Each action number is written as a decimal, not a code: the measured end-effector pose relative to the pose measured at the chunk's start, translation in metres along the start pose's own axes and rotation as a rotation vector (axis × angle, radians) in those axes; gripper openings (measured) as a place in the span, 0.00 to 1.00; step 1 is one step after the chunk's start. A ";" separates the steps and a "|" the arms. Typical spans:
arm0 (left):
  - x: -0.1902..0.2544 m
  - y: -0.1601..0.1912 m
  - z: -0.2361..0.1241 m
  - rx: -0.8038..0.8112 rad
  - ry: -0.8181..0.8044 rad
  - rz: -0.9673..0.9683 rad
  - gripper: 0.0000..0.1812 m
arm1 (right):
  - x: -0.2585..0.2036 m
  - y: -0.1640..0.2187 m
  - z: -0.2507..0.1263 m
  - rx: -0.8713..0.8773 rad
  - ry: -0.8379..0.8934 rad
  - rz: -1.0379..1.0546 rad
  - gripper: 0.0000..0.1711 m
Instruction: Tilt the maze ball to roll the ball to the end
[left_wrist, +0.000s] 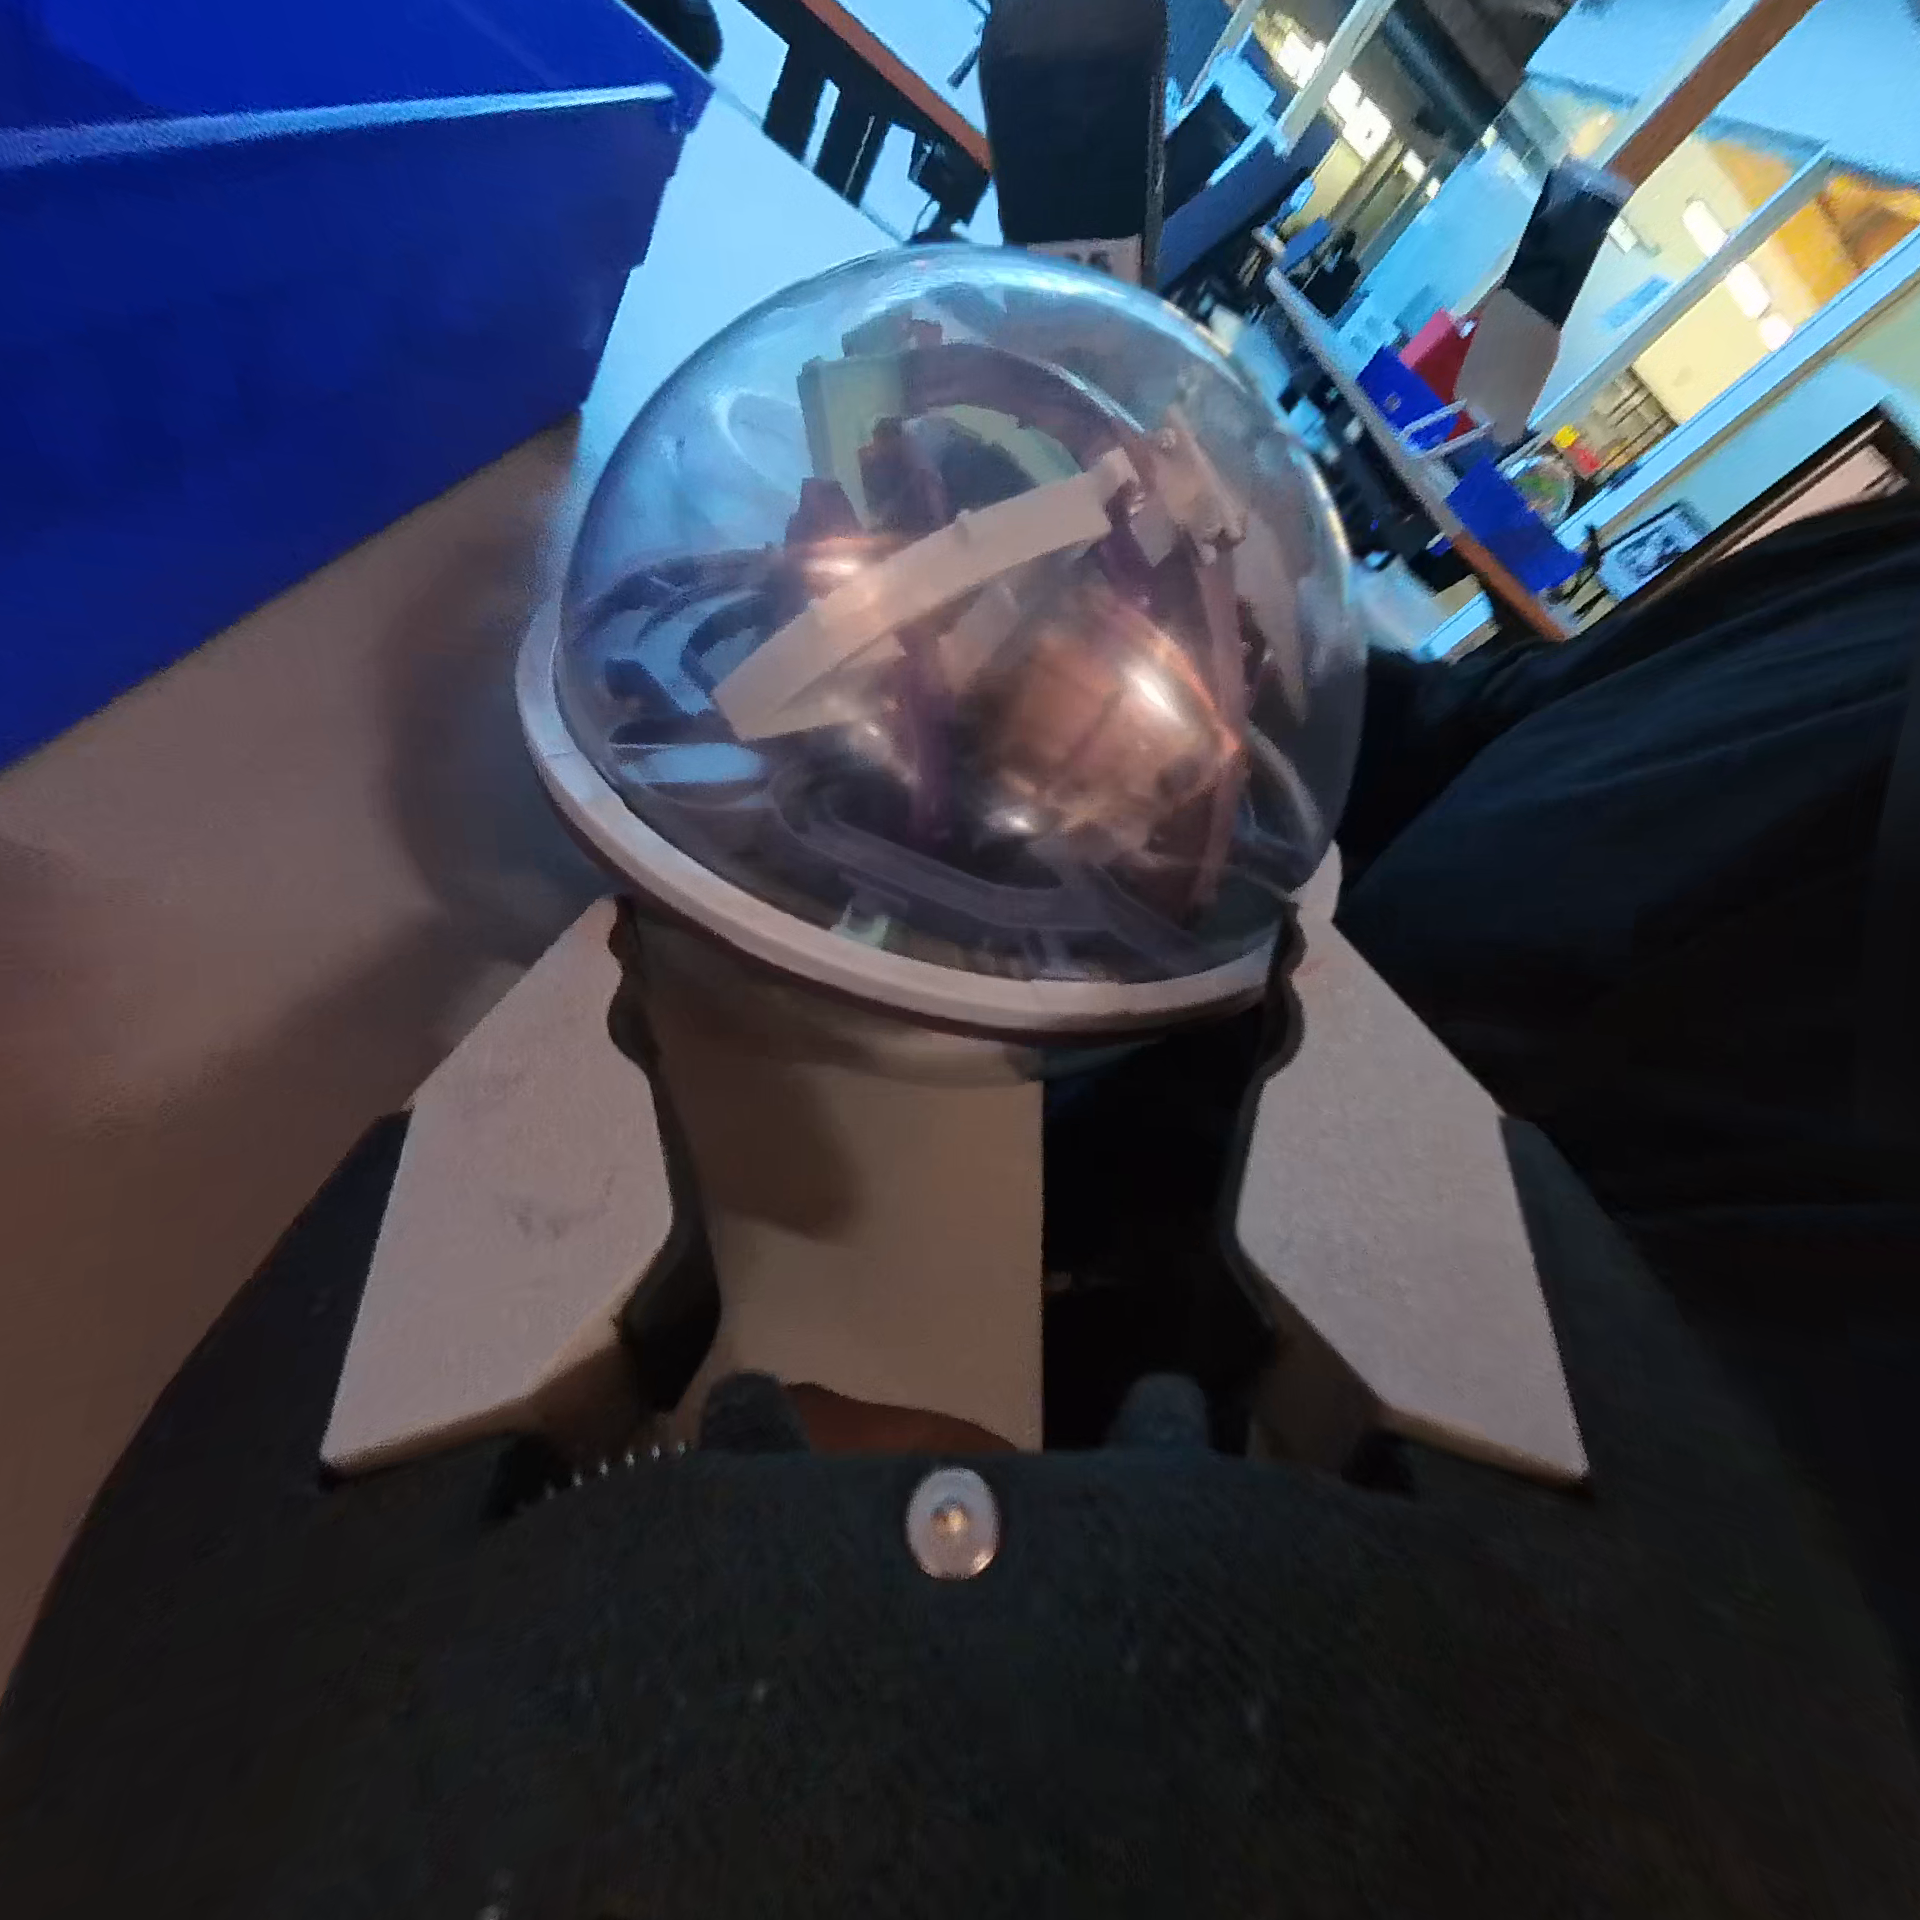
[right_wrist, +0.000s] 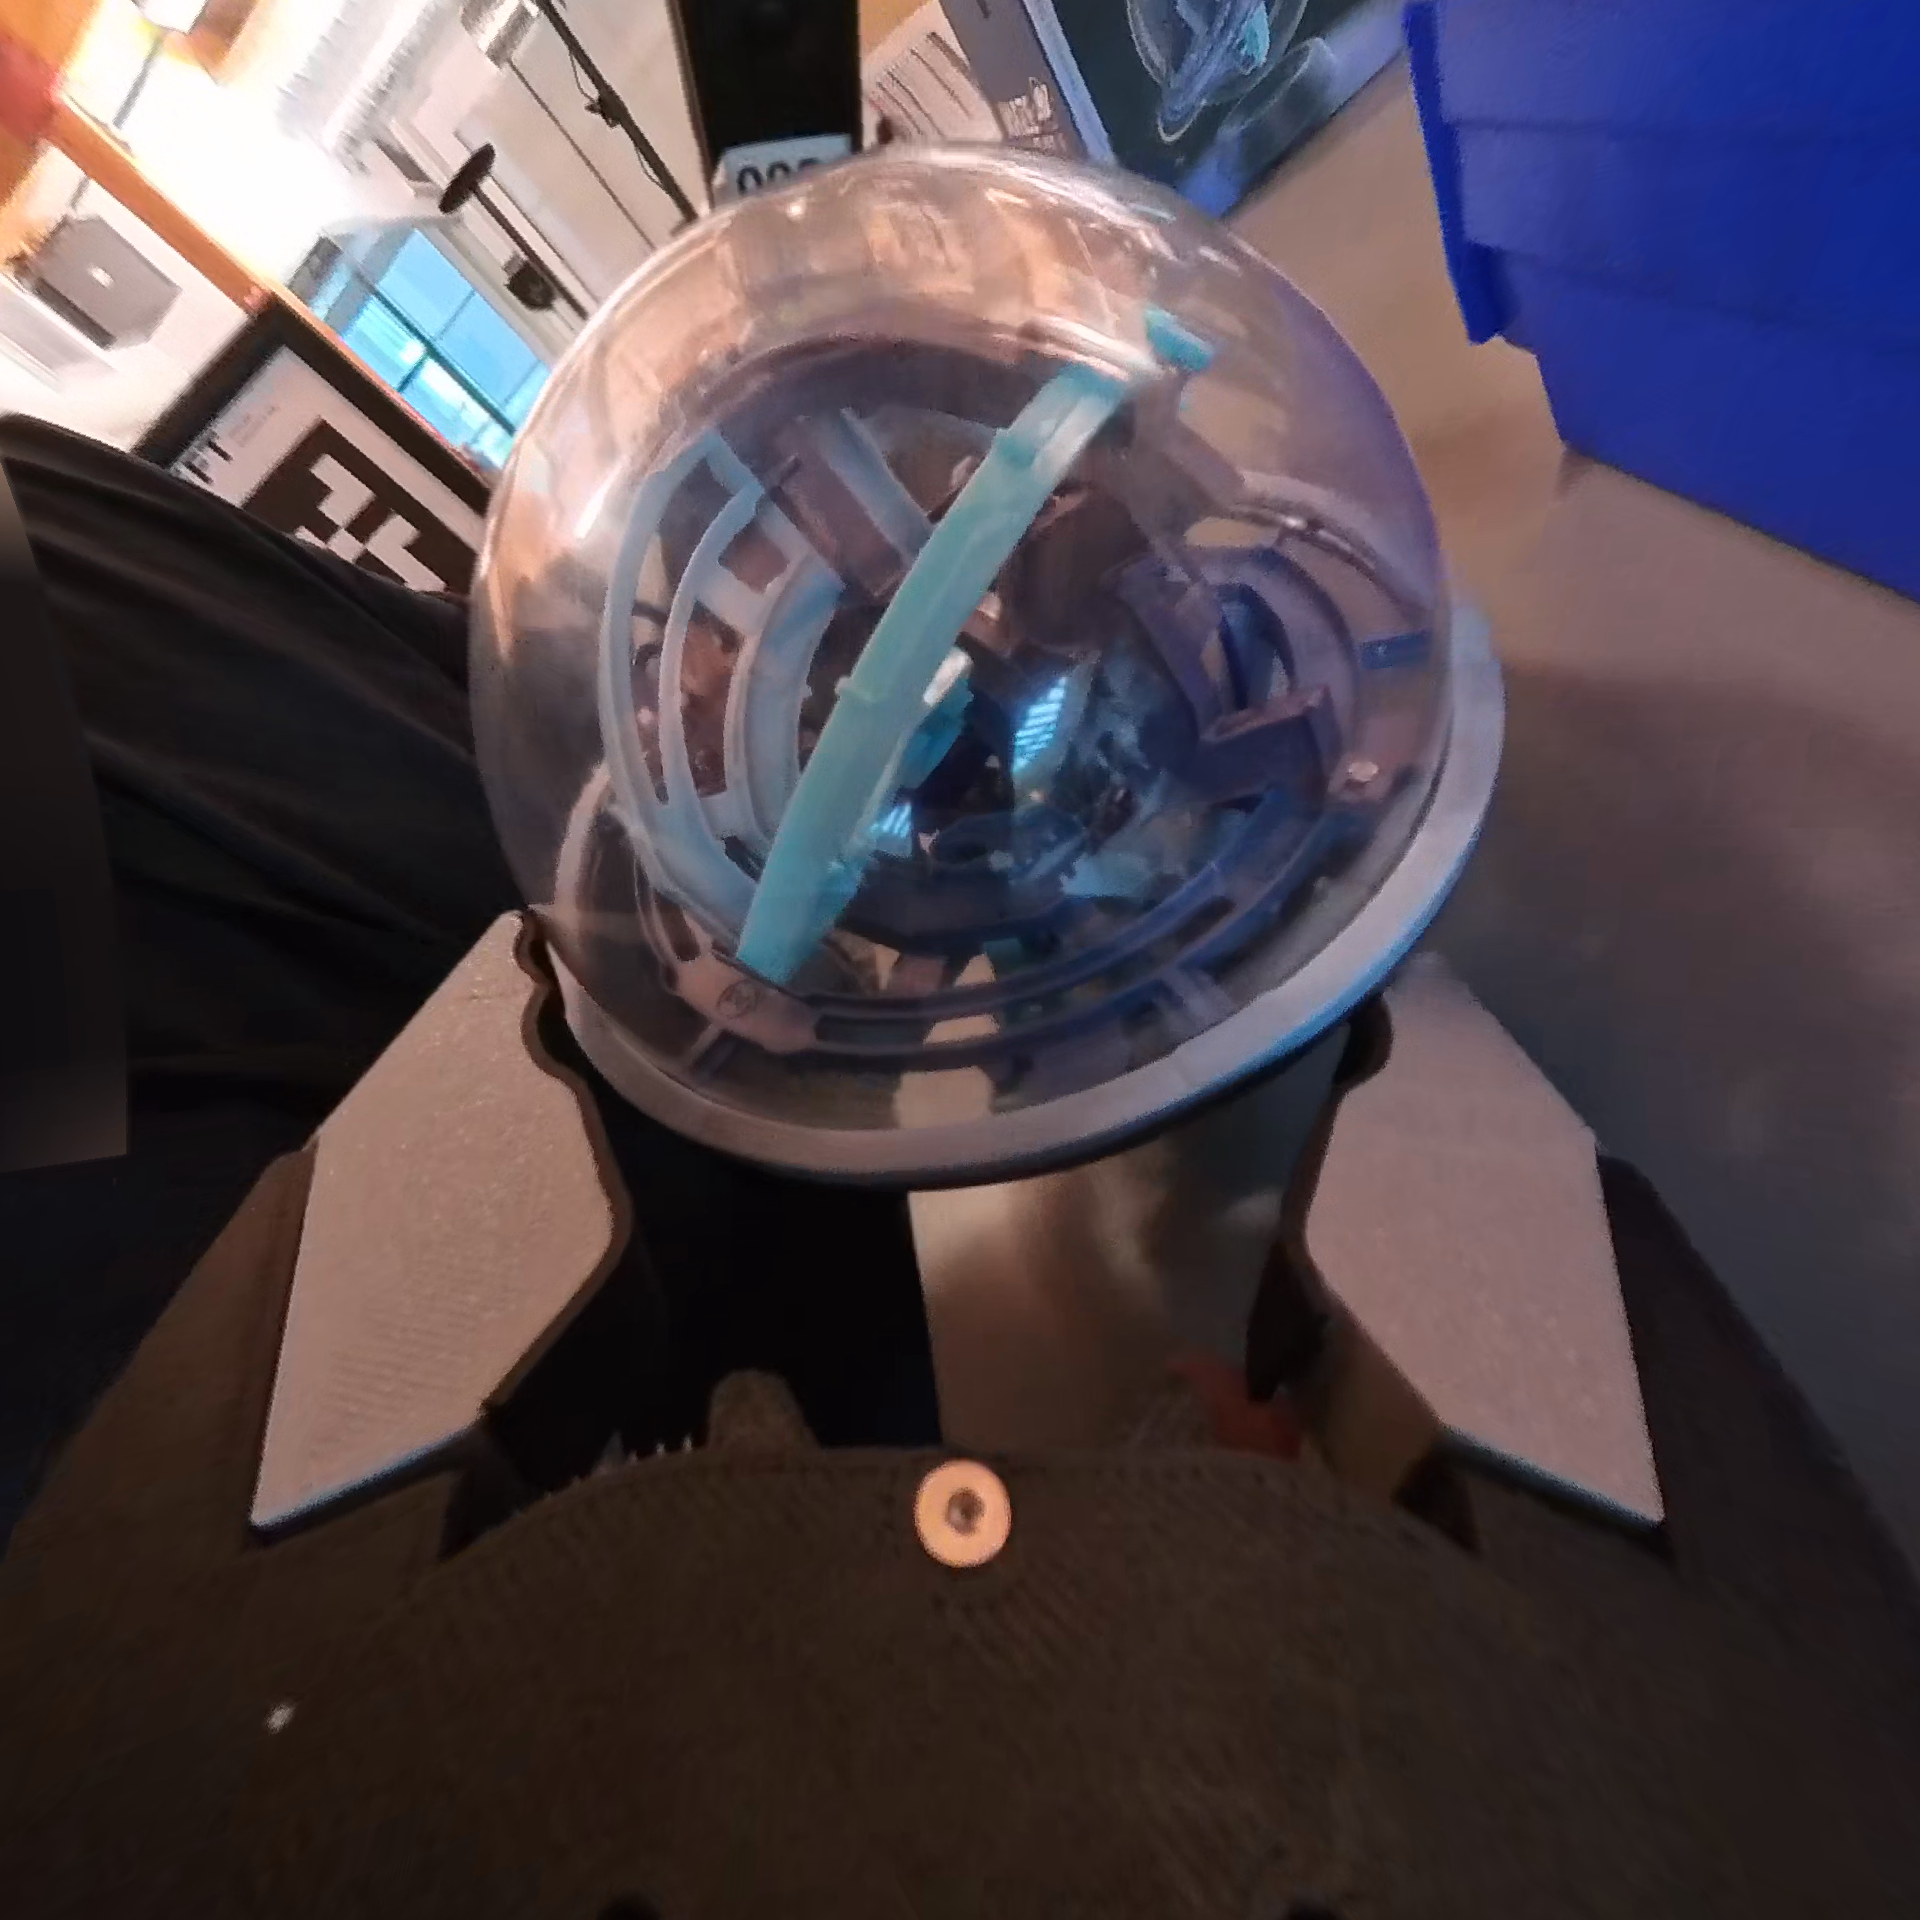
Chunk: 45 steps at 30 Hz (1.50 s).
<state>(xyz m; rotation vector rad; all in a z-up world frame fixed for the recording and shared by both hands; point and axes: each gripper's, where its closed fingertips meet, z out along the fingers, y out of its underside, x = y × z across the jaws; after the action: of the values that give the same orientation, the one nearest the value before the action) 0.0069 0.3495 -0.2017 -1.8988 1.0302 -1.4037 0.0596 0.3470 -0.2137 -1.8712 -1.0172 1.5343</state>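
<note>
Maze ball (left_wrist: 956, 634) sits between the two sets of tongs, each gripping it from an opposite side. In the left wrist view the left gripper (left_wrist: 951, 935) is spread wide, and its two pale fingers (left_wrist: 520, 1195) press against the white band that runs around the ball's middle, one finger on each side. The clear dome bulges forward past the fingertips, with pale, purple and brownish tracks tangled inside, all a little blurred. A blue bin (left_wrist: 312, 312) stands to the left on a tan table (left_wrist: 208, 935), and dark cloth (left_wrist: 1662, 831) fills the right side.

In the right wrist view the right gripper (right_wrist: 951, 997) is likewise spread wide and clamped on the ball (right_wrist: 966, 623) at its grey band, the fingers (right_wrist: 436, 1299) touching the rim at left and right. Through this half of the dome a light blue curved track (right_wrist: 914, 665) crosses slantwise, with darker blue rings near the rim. A small shiny ball (right_wrist: 1361, 774) seems to rest on a track at the right edge, close to the band, though blur makes this uncertain. The blue bin (right_wrist: 1683, 260) shows at upper right, and a printed box (right_wrist: 1091, 94) lies beyond the dome on the table (right_wrist: 1662, 883). Both views are tilted, so the ball is held up off the table at a slant.
</note>
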 end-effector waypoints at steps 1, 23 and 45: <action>-0.001 0.001 0.001 -0.017 -0.016 0.034 0.65 | 0.001 -0.002 0.000 0.007 0.017 -0.032 0.86; 0.002 -0.040 -0.008 -0.024 -0.161 0.415 0.66 | -0.004 -0.052 -0.006 0.079 0.167 -0.433 0.89; -0.018 -0.025 -0.013 -0.104 -0.124 0.290 0.70 | 0.018 -0.027 0.018 0.031 0.211 -0.306 0.89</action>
<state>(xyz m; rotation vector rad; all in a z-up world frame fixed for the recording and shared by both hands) -0.0025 0.3779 -0.1875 -1.7972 1.2788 -1.0740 0.0377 0.3762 -0.2072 -1.7197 -1.1138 1.1445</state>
